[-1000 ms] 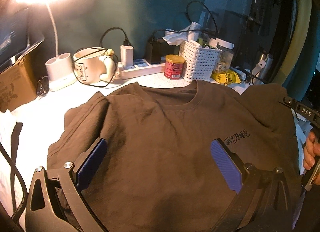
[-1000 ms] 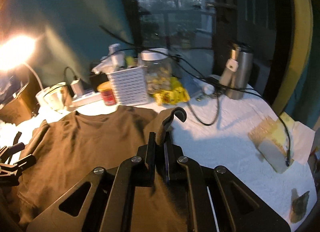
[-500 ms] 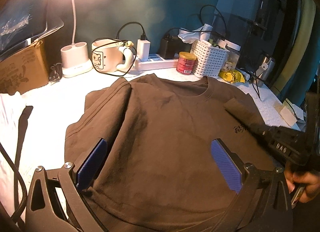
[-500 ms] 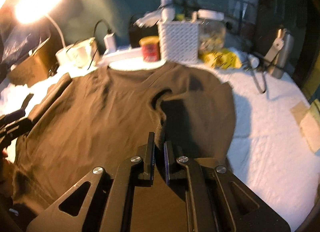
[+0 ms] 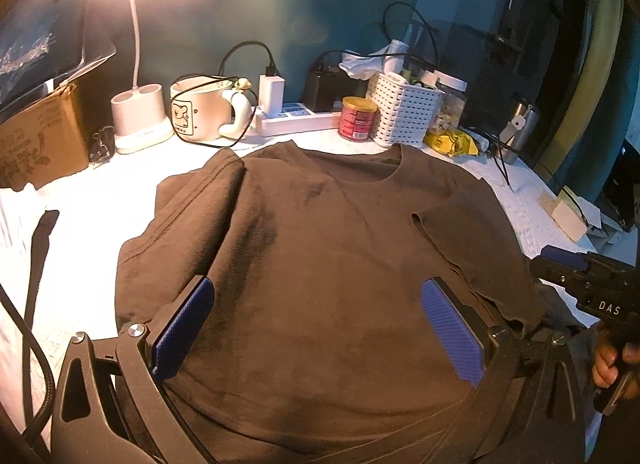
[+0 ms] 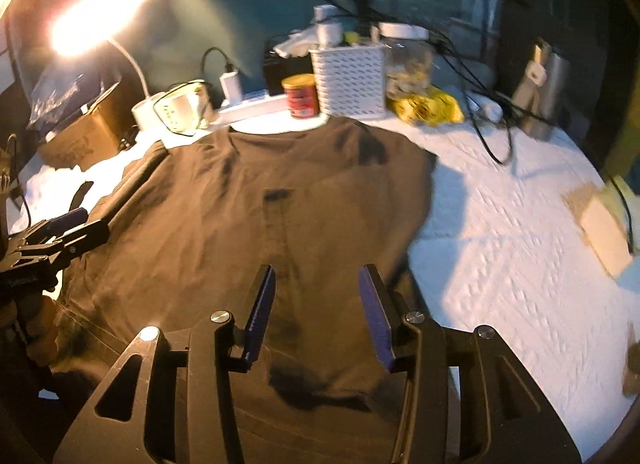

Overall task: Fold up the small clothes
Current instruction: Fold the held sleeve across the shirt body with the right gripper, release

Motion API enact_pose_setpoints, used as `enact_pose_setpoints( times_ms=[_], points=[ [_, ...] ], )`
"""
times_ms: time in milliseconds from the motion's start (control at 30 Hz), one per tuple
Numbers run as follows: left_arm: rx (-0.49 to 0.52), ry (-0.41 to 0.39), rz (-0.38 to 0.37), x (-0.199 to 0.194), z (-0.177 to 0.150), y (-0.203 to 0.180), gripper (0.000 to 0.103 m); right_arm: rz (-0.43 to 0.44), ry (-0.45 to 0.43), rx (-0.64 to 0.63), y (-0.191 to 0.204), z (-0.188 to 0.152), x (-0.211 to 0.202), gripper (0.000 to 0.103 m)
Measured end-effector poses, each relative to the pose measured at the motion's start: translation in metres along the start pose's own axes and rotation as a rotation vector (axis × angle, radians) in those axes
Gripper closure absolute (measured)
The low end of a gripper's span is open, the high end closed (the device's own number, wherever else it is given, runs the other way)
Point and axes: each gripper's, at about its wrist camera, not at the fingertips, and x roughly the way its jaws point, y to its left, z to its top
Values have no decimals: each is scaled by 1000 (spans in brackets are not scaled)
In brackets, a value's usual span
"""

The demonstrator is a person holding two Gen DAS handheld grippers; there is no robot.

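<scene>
A dark brown T-shirt lies spread on the white padded table, collar toward the far clutter. Its right sleeve lies folded inward over the chest. My left gripper hovers open over the shirt's lower middle, with nothing between its blue pads. In the right wrist view the same shirt fills the left half. My right gripper is over the shirt's right part with its jaws opening, and the cloth lies flat below them, not pinched. The right gripper also shows at the left wrist view's right edge, held by a hand.
Along the far edge stand a lamp base, a mug, a power strip, a red tin, a white basket and a steel flask. A cardboard box sits left. Bare white table extends right of the shirt.
My right gripper carried the right sleeve inward across the shirt, then its jaws parted and let the sleeve drop flat. The left gripper stayed open over the shirt.
</scene>
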Motion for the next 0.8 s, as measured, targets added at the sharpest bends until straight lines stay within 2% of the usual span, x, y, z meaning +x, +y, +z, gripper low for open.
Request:
enact_pose_setpoints(
  times_ms=[133, 300, 433, 633, 800],
  points=[
    [9, 7, 7, 0, -1, -2, 1, 25, 40, 28, -1, -13, 8, 57],
    [6, 22, 31, -1, -3, 9, 1, 31, 147, 7, 15, -28, 35, 57],
    [16, 20, 64, -4, 2, 30, 1, 39, 135, 2, 23, -25, 34, 56],
    [5, 42, 54, 3, 21, 77, 1, 9, 104, 0, 30, -13, 30, 56],
    [15, 75, 28, 21, 35, 106, 11, -9, 95, 3, 36, -4, 33, 56]
  ],
)
